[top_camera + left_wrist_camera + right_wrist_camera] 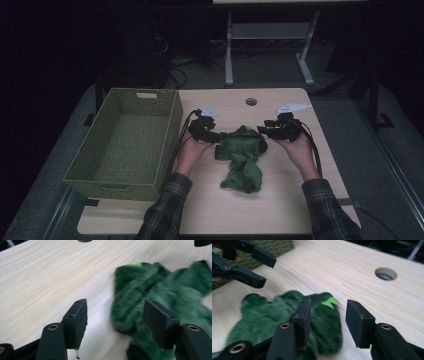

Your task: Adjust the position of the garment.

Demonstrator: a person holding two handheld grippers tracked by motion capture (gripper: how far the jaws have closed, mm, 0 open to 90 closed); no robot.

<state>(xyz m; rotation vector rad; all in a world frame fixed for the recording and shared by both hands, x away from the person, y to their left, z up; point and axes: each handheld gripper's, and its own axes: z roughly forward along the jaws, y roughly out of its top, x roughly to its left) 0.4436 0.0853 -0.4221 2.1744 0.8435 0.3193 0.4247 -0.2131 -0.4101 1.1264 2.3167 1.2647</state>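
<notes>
Sleeves and forearms came in at the bottom of the high view, plaid cuffs, one gripper in each hand. Left gripper [218,136] sat at the left edge of the green cloth [242,156]; its own view had the jaws spread, nothing pinched, the cloth's edge [130,315] in the gap by the right-hand jaw. Right gripper [261,130] sat at the cloth's upper right, jaws also spread and pinching nothing; in its view the fuzzy edge [322,322] lay in the gap beside one jaw and a bright green tag [329,302] poked out just past it. Cloth lay crumpled mid-surface [280,200], a tail trailing toward the person, just right of the woven basket [80,165], not touching it. Likely step: take hold at two edges to lift or spread it. To do it well: push each gripper low so a real fold sits between the jaws, not just the pile; grab opposite edges, close both before lifting, rise evenly so the tail clears the surface. Risk: a thin pinch slips.
</notes>
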